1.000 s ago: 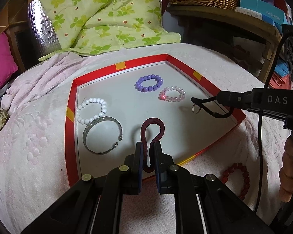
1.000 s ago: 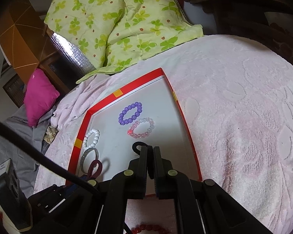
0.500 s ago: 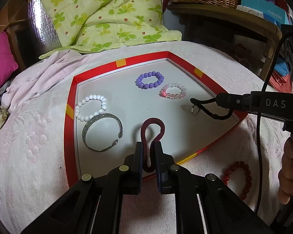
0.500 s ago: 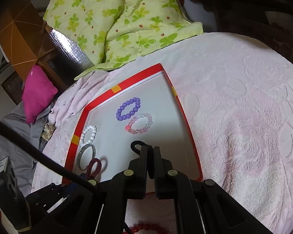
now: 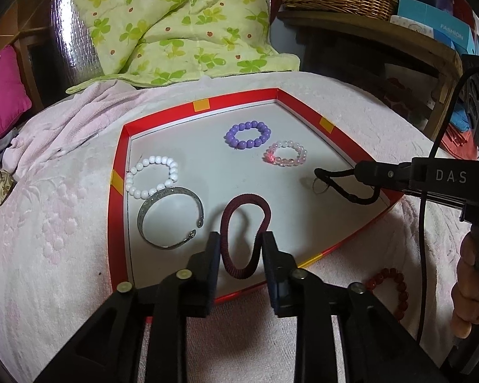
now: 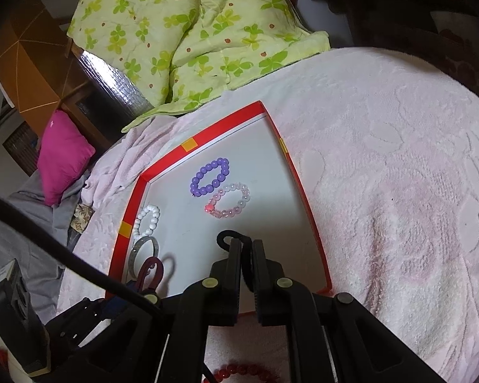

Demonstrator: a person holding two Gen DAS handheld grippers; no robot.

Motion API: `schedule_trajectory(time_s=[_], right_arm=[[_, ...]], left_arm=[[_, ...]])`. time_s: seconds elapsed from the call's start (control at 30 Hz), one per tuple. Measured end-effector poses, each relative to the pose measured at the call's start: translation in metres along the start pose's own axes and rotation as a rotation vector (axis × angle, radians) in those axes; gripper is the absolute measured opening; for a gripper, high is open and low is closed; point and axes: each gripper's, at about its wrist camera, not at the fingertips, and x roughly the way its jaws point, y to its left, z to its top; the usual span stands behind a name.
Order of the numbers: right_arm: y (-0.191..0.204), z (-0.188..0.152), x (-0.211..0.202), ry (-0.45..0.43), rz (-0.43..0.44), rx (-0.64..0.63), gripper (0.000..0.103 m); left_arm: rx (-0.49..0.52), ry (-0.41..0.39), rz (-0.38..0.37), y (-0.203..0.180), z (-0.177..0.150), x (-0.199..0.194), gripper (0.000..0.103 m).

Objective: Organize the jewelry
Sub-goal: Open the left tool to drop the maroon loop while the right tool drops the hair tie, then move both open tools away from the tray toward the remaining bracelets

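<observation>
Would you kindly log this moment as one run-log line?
left gripper: open around maroon band | right gripper: shut on black cord over tray | red bead bracelet: outside tray

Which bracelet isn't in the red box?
The dark red beaded bracelet. It lies on the pink blanket outside the red box; the others lie inside.

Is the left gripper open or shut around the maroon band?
Open. The left gripper has its fingers spread, with the maroon band looped loosely between them over the tray.
</observation>
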Motion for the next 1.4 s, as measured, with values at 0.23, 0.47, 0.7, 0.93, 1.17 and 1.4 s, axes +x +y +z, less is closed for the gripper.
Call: schedule_trajectory(time_s=[0.23, 0.47, 0.7, 0.93, 1.17, 1.4], right_arm=[[-0.001, 0.001, -0.001, 0.008, 0.016, 0.016, 0.009], [0.002, 0.002, -0.009, -0.023, 0.038, 0.019, 0.013], [-0.001, 0.004, -0.017, -0.043, 0.032, 0.02, 0.015], [0.0, 0.001, -0.026, -0.052, 0.039, 0.028, 0.015], [0.001, -0.006, -0.042, -0.069, 0.05, 0.046, 0.019], [-0.003, -0.012, -0.052, -0.078, 0.044, 0.076, 0.02]], left_arm=[[-0.001, -0.019, 0.001, 0.001, 0.002, -0.005, 0.042], [-0.023, -0.044, 0.009, 0.011, 0.005, -0.013, 0.052], [-0.054, -0.052, 0.043, 0.026, 0.004, -0.022, 0.052], [-0.066, -0.057, 0.084, 0.035, -0.005, -0.037, 0.052], [-0.07, -0.067, 0.11, 0.039, -0.019, -0.059, 0.053], [-0.124, -0.069, 0.147, 0.055, -0.044, -0.083, 0.053]])
